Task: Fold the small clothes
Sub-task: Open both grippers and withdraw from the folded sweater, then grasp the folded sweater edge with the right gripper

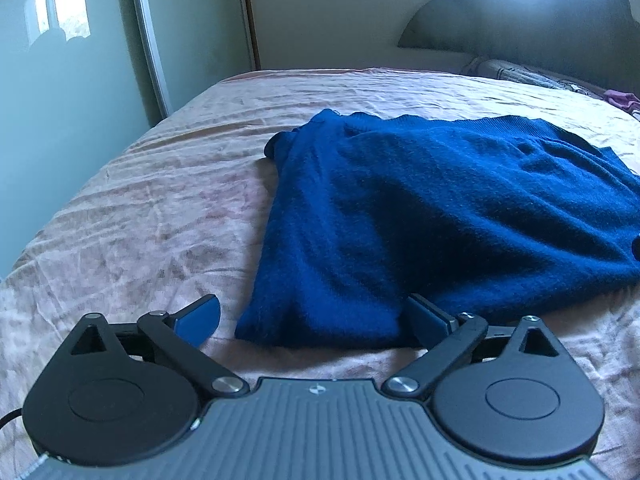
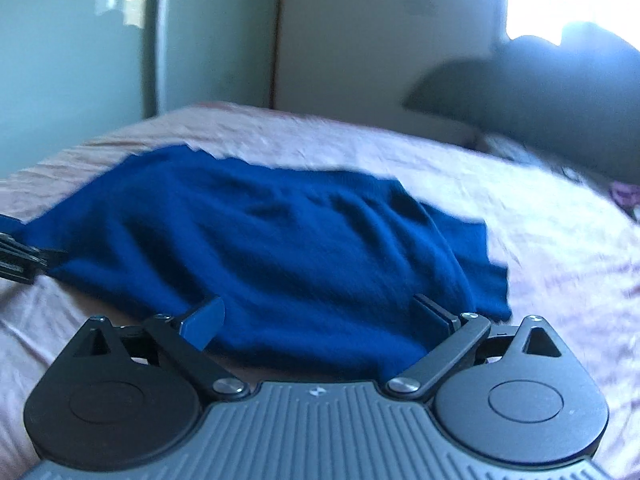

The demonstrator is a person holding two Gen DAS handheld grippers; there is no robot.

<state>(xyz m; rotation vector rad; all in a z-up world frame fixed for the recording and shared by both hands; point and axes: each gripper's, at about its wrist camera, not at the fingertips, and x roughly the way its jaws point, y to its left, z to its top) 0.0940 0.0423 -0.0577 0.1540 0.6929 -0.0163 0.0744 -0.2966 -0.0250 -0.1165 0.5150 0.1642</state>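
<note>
1. Your left tool (image 1: pixel 314 316) has its blue pads spread wide apart and gripping nothing; the near left corner of the blue sweater (image 1: pixel 420 208) lies between them, just ahead on the bed (image 1: pixel 120 208).
2. Your right tool (image 2: pixel 320 316) stands just as wide, nothing clamped, with the sweater's near edge (image 2: pixel 280 248) lying between and just under its pads. That view is blurred, so I can't tell whether either pad touches the knit.
3. The sweater lies spread ahead of both tools, apparently already doubled over, rumpled across the middle.
4. It looks like a soft, fuzzy knit: light, floppy, no stiffness at all. Expect it to sag and stretch if you lift from one point, though the nap should give the pads decent grip.
5. Take hold at the near hem corners, one per tool, pinching every layer so the under-layer doesn't trail behind.
6. The wrinkled pink bedspread may bunch up with a low pinch; keep the pads on the knit only.
7. Far ahead to the right, a patterned pillow (image 1: pixel 520 74) and a small purple item (image 1: pixel 620 100) sit by the dark headboard (image 1: pixel 520 20), well apart from the fold path.
8. Nothing stands between the tools and the sweater.
</note>
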